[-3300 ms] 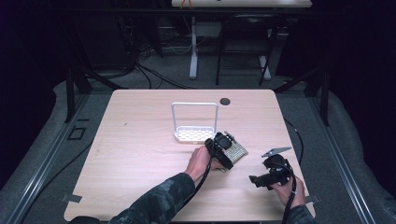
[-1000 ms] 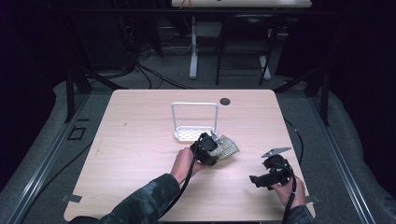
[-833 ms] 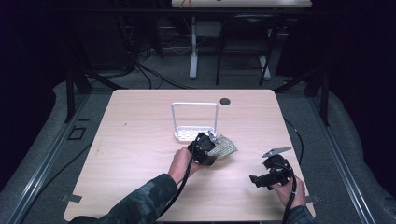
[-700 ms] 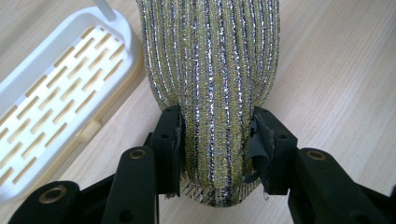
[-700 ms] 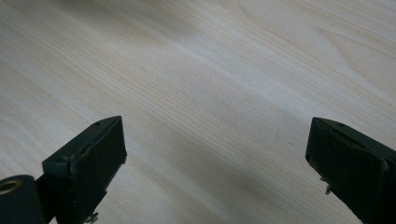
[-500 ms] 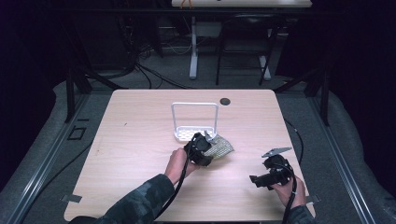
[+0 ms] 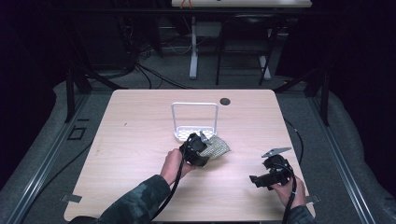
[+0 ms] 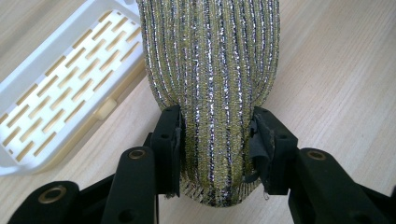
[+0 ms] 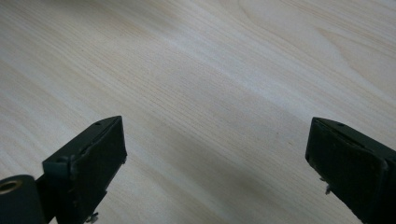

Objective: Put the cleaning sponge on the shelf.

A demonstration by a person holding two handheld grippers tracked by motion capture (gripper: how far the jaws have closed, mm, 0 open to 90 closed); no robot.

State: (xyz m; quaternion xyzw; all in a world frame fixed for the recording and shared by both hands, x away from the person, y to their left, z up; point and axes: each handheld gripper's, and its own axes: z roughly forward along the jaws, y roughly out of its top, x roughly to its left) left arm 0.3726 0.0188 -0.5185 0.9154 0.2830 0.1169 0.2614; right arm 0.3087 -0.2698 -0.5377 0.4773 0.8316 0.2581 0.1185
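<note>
Between the left tool's [image 8: 215, 140] jaws, a soft, light scouring pad [image 8: 212, 70] sits pinched at its near edge; white rack [image 8: 65, 79] at ten o'clock; right tool [image 9: 219, 158] released.

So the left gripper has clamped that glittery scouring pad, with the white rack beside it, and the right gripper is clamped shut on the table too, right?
Not quite. The right gripper is open: the right gripper view shows its jaws wide apart over bare table. The rest holds: the left gripper is shut on the scouring pad, with the white rack beside it.
</note>
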